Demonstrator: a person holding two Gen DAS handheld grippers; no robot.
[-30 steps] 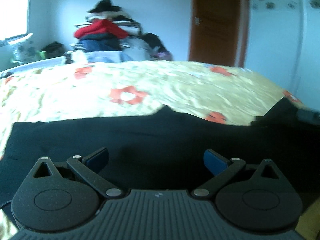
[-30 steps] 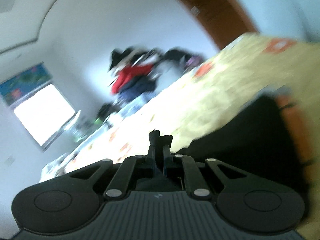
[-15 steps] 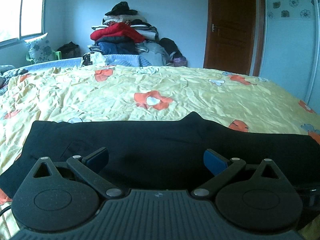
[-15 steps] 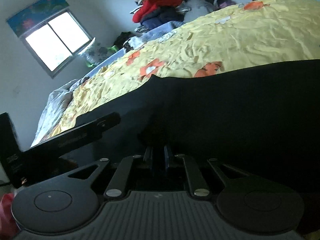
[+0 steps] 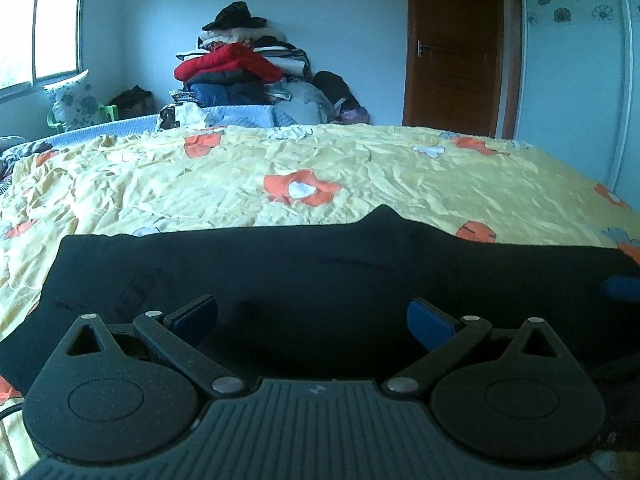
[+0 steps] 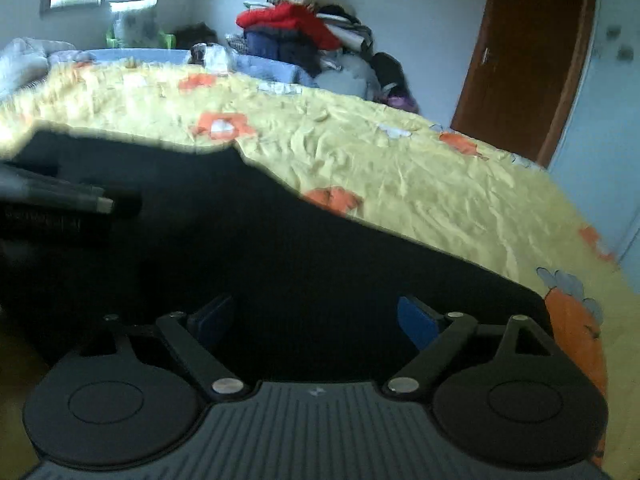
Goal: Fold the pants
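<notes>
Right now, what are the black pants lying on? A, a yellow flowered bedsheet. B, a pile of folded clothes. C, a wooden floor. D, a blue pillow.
A: the pants lie spread flat on the yellow sheet with orange flowers; the clothes pile sits far behind the bed.

Bed: covered edge to edge by a creased yellow sheet printed with orange and white flowers. Black pants: laid flat along the near edge of the bed, spanning most of its width, one small peak on their far outline. Blue quilted cover: along the far edge of the bed, beyond the yellow sheet.
</notes>
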